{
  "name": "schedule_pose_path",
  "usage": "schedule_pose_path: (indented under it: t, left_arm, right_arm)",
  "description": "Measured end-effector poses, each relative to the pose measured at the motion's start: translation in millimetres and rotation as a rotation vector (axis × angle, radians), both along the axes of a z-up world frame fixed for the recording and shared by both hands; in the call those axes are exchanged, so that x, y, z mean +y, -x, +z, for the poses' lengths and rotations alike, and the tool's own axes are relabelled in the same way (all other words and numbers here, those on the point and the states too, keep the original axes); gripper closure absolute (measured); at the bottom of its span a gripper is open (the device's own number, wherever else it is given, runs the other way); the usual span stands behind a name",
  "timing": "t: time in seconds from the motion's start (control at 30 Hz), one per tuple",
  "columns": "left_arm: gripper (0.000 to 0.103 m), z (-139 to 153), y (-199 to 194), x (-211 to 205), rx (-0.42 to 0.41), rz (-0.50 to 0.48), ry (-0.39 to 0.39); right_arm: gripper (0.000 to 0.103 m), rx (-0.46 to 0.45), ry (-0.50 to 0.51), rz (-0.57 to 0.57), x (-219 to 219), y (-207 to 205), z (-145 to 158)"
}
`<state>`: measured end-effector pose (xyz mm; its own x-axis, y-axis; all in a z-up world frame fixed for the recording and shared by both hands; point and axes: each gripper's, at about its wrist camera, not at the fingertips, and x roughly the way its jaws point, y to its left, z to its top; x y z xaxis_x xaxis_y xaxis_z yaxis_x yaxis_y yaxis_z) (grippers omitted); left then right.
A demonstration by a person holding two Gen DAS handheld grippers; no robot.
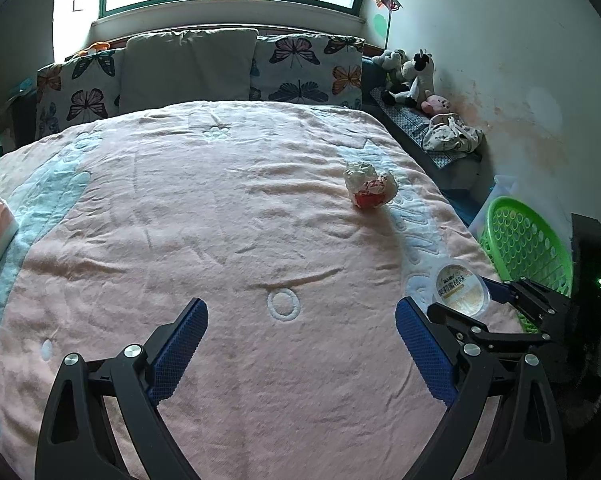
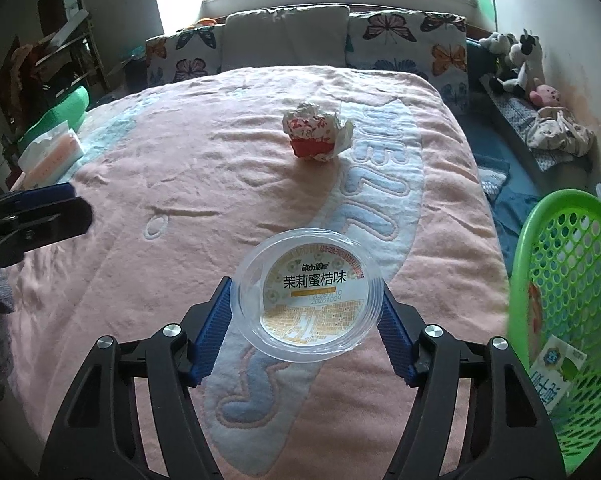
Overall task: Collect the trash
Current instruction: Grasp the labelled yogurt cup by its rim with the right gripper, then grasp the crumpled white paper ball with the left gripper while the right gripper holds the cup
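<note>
A clear plastic cup with a yellow and white printed lid (image 2: 306,292) sits between the blue pads of my right gripper (image 2: 304,284), which is shut on its rim at both sides, over the pink blanket (image 2: 180,184). From the left wrist view the same cup (image 1: 462,290) shows in the right gripper (image 1: 466,300) beside the bed's right edge. A crumpled white and red wrapper (image 2: 318,134) lies further up the bed, also in the left wrist view as the wrapper (image 1: 370,190). My left gripper (image 1: 302,306) stands open over the blanket with nothing between its fingers.
A green mesh basket (image 2: 560,280) stands just off the bed's right edge with a small carton (image 2: 556,368) inside. A tissue pack (image 2: 50,154) lies at the bed's left edge. Butterfly pillows (image 2: 404,44) line the head, and soft toys (image 2: 516,64) sit on a side shelf.
</note>
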<state>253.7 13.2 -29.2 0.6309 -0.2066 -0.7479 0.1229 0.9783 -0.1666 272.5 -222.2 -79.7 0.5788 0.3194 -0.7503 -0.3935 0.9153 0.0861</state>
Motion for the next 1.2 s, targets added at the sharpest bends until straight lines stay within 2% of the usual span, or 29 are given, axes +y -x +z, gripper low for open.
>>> schedule_pose_path:
  t: [0.47, 0.9, 1.07, 1.2]
  left_arm:
    - [0.011, -0.5, -33.2, -32.9, 0.007, -0.025, -0.008]
    - [0.011, -9.6, -84.1, -82.0, 0.002, -0.071, -0.089]
    - [0.011, -14.6, -113.9, -87.8, 0.032, -0.059, -0.042]
    - [0.011, -20.6, -132.3, -95.0, 0.042, -0.041, -0.039]
  right_arm:
    - [0.035, -0.030, -0.008, 0.000, -22.3, 22.6, 18.2]
    - [0.035, -0.039, -0.046, -0.047, -62.9, 39.1, 25.1]
    - [0.035, -0.040, -0.062, -0.062, -72.9, 43.6, 24.6]
    - [0.035, -0.035, -0.077, -0.079, -81.6, 44.6, 24.8]
